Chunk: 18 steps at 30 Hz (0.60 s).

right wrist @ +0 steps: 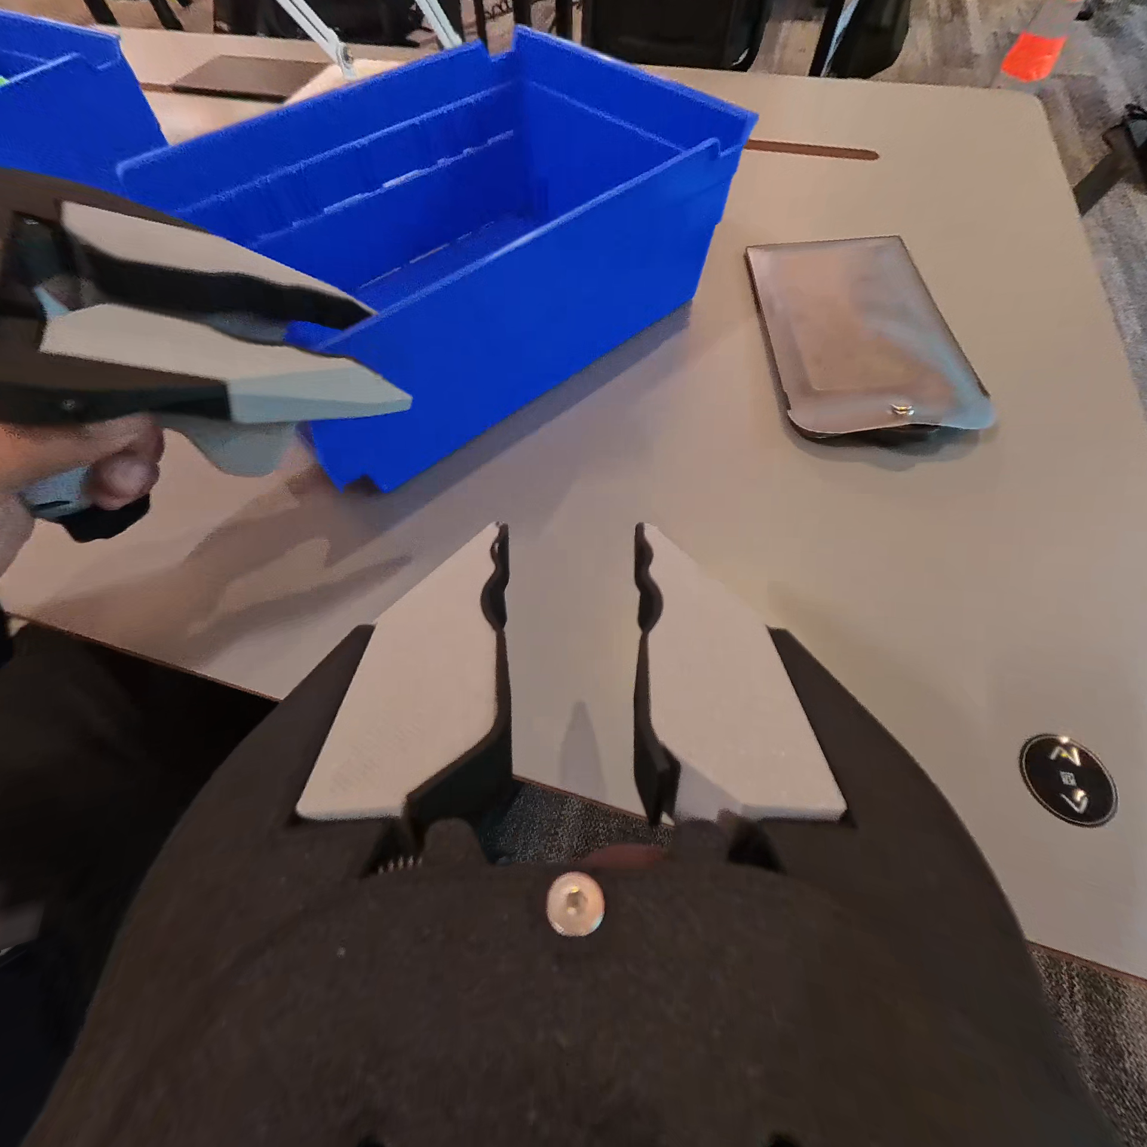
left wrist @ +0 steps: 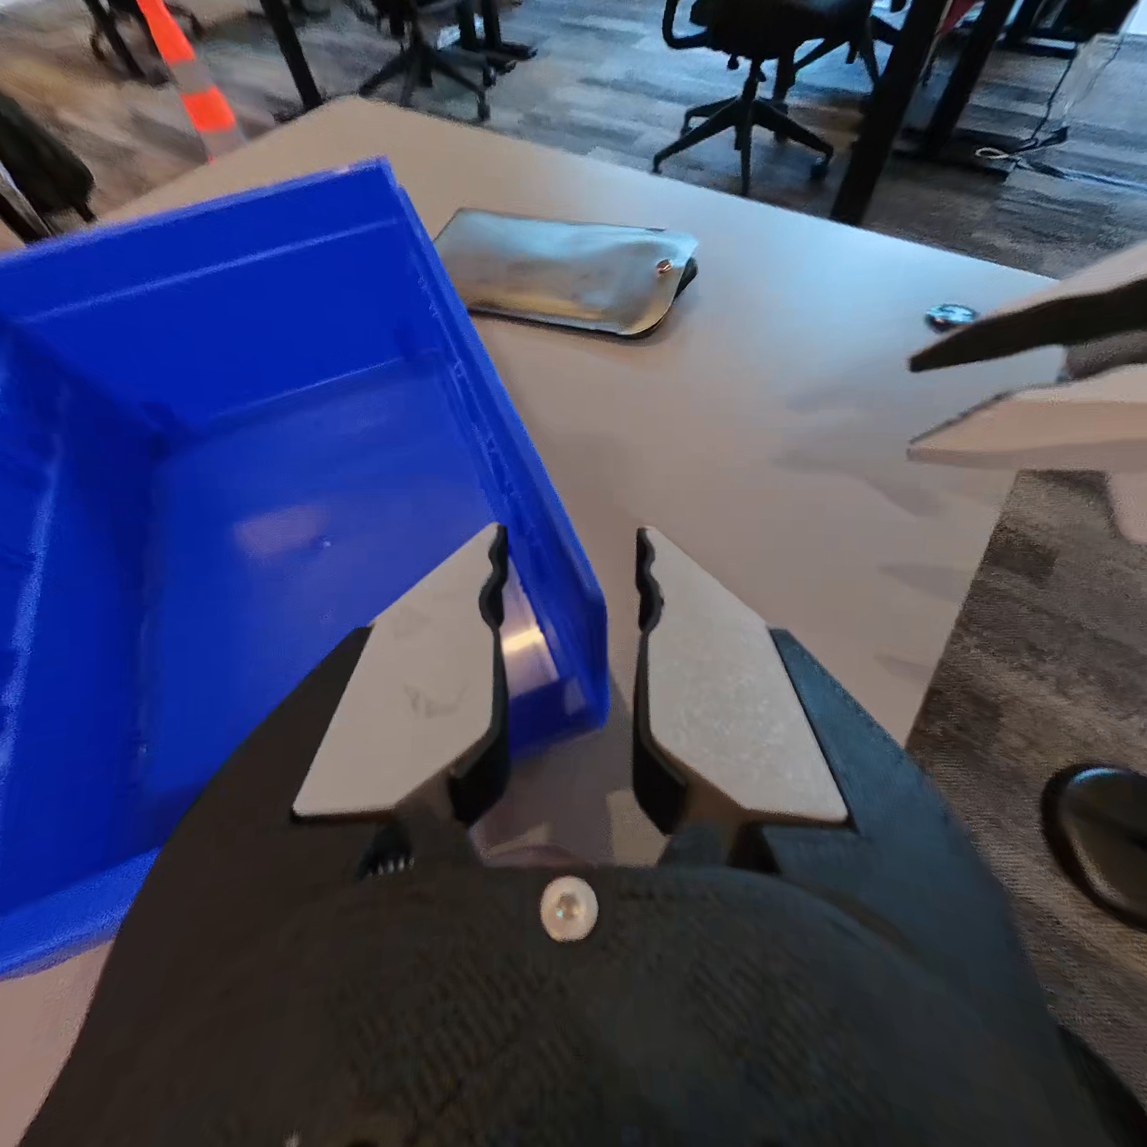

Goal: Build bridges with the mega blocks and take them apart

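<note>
No blocks show in either view. An empty blue bin (left wrist: 447, 347) stands on the grey table (left wrist: 745, 434); it also shows in the right wrist view (right wrist: 496, 347). My left gripper (left wrist: 568, 534) is open at the bin's near corner. One finger (left wrist: 434, 652) is inside the bin, the other (left wrist: 701, 652) is outside, and the wall stands between them untouched. The right wrist view shows the left gripper (right wrist: 388, 360) around that corner the same way. My right gripper (right wrist: 568, 530) is open and empty above bare table near the front edge; it also shows in the left wrist view (left wrist: 912, 406).
A flat grey pouch (right wrist: 863, 335) lies right of the bin; it also shows in the left wrist view (left wrist: 558, 279). A second blue bin (right wrist: 74, 112) stands at the far left. A round control button (right wrist: 1067, 779) sits near the table's front edge. Office chairs (left wrist: 751, 93) stand beyond the table.
</note>
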Available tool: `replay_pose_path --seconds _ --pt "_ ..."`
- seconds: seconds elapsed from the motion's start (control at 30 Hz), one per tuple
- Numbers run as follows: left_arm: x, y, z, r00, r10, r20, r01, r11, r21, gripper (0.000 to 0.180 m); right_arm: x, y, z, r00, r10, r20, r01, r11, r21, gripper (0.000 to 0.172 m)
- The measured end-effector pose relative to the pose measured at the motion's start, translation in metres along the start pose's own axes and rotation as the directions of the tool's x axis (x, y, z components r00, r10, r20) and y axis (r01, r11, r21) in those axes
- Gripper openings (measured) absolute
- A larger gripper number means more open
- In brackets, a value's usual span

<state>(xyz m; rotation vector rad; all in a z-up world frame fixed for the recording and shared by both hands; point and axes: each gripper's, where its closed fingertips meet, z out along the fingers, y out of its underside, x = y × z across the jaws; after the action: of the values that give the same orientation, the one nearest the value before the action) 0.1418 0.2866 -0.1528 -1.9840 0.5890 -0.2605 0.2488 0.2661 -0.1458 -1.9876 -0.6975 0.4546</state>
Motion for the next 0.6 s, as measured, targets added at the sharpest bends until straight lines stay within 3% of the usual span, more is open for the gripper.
replay_pose_path --seconds 0.07,0.17,0.23,0.37,0.43,0.5,0.53,0.6 --pt "0.008 0.0 -0.028 0.997 0.052 -0.056 -0.05 0.998 0.043 0.044 -0.013 -0.005 0.0 1.0 -0.015 0.024 0.015 1.0 0.016 0.038" --pt "-0.002 0.015 -0.098 0.99 0.066 -0.126 -0.055 0.994 0.094 0.042 -0.054 -0.018 0.004 0.992 -0.093 0.09 0.089 0.995 0.046 0.039" --pt "-0.036 0.036 -0.145 0.994 0.073 -0.077 -0.066 0.994 0.086 0.043 -0.093 -0.026 0.015 0.975 -0.16 0.153 0.153 0.987 0.057 0.038" --pt "-0.119 0.102 -0.229 0.983 0.127 0.135 -0.119 0.991 -0.063 0.045 -0.159 -0.03 0.057 0.927 -0.315 0.203 0.319 0.948 0.013 0.034" --pt "-0.144 0.136 -0.262 0.976 0.137 0.169 -0.113 0.983 -0.146 0.041 -0.152 -0.026 0.082 0.919 -0.377 0.112 0.385 0.921 -0.061 0.017" --pt "-0.164 0.161 -0.285 0.98 0.095 0.177 -0.064 0.982 -0.177 0.04 -0.137 -0.017 0.097 0.917 -0.388 0.092 0.398 0.907 -0.136 0.015" --pt "-0.176 0.172 -0.293 0.981 0.066 0.183 -0.031 0.982 -0.185 0.04 -0.126 -0.013 0.101 0.912 -0.397 0.098 0.408 0.9 -0.155 0.0" --pt "-0.203 0.191 -0.302 0.975 0.022 0.223 0.024 0.979 -0.202 0.041 -0.098 -0.015 0.108 0.906 -0.42 0.056 0.423 0.894 -0.146 0.0"
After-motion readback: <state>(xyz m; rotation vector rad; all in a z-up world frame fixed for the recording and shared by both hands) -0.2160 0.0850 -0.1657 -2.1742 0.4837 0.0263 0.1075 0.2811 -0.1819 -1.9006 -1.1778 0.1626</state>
